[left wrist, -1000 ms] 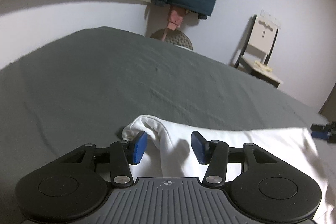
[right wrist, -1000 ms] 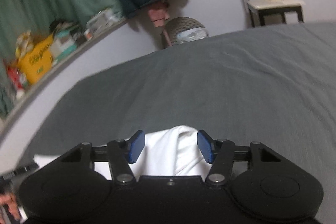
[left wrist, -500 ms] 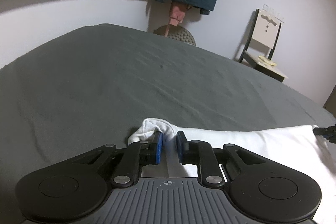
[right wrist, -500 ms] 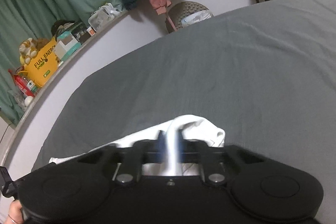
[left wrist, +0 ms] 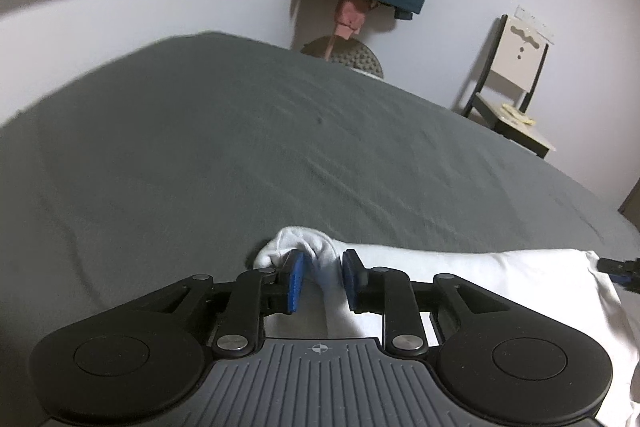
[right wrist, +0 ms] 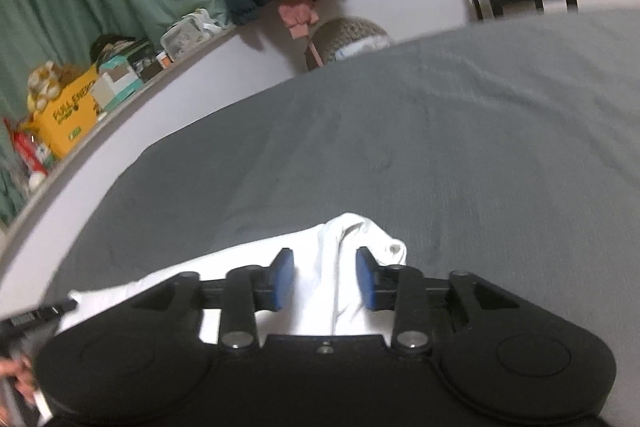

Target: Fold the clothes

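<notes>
Left wrist view: the left gripper (left wrist: 320,281), clamped on the white garment (left wrist: 460,267) half a second ago, is parting its blue fingers (left wrist: 295,281) around a bunched corner at 12 o'clock. Right wrist view: the right gripper (right wrist: 324,277) is likewise spreading wide, cloth loose between. The garment is lying on the grey bed (right wrist: 460,147); both corners are being released, so probably one fold is laid.

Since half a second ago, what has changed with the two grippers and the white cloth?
Both the left gripper and the right gripper opened and let go of the white garment; its bunched ends now sit loose between the pads. The garment stays on the grey bed.
</notes>
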The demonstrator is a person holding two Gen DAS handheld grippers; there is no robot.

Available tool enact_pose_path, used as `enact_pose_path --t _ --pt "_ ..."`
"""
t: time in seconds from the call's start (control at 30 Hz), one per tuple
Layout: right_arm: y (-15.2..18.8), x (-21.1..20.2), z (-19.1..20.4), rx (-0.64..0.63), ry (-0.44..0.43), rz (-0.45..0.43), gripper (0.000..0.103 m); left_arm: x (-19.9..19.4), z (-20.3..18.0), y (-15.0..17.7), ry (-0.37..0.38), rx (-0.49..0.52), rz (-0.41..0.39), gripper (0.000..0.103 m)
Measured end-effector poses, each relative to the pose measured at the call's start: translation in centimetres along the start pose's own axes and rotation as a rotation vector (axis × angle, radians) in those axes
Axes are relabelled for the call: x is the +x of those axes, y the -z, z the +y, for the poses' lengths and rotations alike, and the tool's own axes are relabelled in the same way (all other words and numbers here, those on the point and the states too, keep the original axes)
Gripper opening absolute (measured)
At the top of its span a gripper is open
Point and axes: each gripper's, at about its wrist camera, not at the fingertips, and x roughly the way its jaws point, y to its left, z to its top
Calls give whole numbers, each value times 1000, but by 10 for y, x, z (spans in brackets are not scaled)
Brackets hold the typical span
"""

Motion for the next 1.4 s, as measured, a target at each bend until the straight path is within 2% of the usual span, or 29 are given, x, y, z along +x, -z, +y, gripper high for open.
enact_pose_path --t 0.03,0.07,0.13,0.2,0.43,0.53,0.77,1.0,1.27,1.4 --pt "-1 -5 4 -37 21 -12 49 -4 -2 -2 -17 10 -6 40" --pt "-1 -8 7 -70 37 -22 54 -7 -4 -5 -34 20 -12 66" --pt "-2 -11 11 -123 56 -30 59 -16 -8 -8 -78 43 -49 96" --pt "-2 -10 12 -153 63 -28 64 -21 -9 -12 -90 53 -73 97" --pt "1 5 1 -167 33 -30 82 0 8 -4 -89 -1 -9 97" --pt "6 12 -4 -164 16 -12 82 10 14 2 -91 -15 12 97" --pt "12 17 -6 -185 -16 -15 82 18 -3 13 -140 125 -15 99" --pt "15 18 -6 -197 -34 -20 83 15 -6 13 -150 133 -26 100" --pt "18 20 -4 -221 -32 -18 88 11 -6 15 -151 142 -35 99" --pt "18 21 -2 -228 -30 -18 89 11 -3 11 -113 151 -24 99"
